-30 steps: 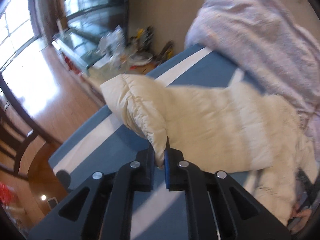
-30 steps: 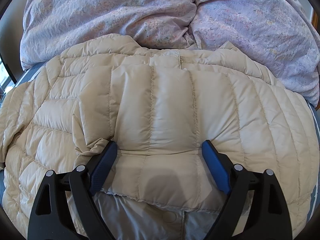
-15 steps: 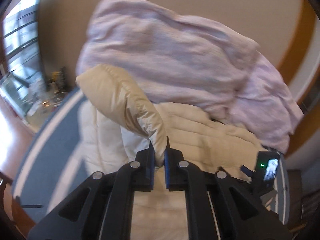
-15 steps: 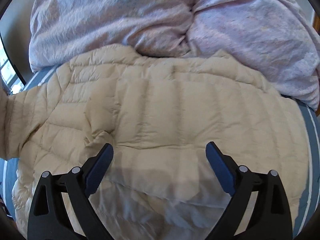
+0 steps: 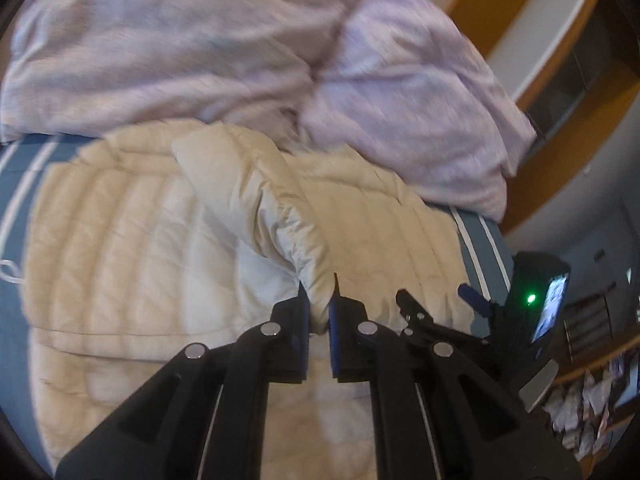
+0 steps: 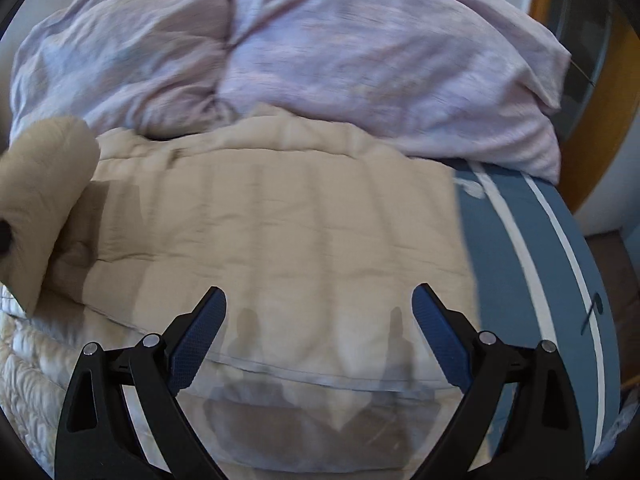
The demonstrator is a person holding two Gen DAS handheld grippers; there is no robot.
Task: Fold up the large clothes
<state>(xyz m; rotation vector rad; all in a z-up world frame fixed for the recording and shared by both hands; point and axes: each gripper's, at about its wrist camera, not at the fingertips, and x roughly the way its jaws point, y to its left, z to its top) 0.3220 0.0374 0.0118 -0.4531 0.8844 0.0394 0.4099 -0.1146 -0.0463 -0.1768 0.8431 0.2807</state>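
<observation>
A cream quilted puffer jacket (image 5: pixel 120 248) lies spread on the bed. My left gripper (image 5: pixel 319 300) is shut on the cuff of its sleeve (image 5: pixel 256 196), which arches up and over the jacket's body. In the right wrist view the same jacket (image 6: pixel 300 220) fills the middle, and the lifted sleeve (image 6: pixel 36 196) shows at the left edge. My right gripper (image 6: pixel 319 312) hangs above the jacket's near hem, open wide with nothing between its fingers. That gripper's body (image 5: pixel 532 312) also appears at the right in the left wrist view.
A crumpled lilac duvet (image 6: pixel 320 52) is heaped behind the jacket against the wall. The blue bedsheet with white stripes (image 6: pixel 528 248) is bare to the right of the jacket. A wooden frame (image 5: pixel 560 100) and cluttered shelves (image 5: pixel 592 392) lie beyond the bed's right side.
My left gripper has swept the sleeve from the bed's left side across over the jacket's body. My right gripper has shifted right and back, its jaws a little wider.
</observation>
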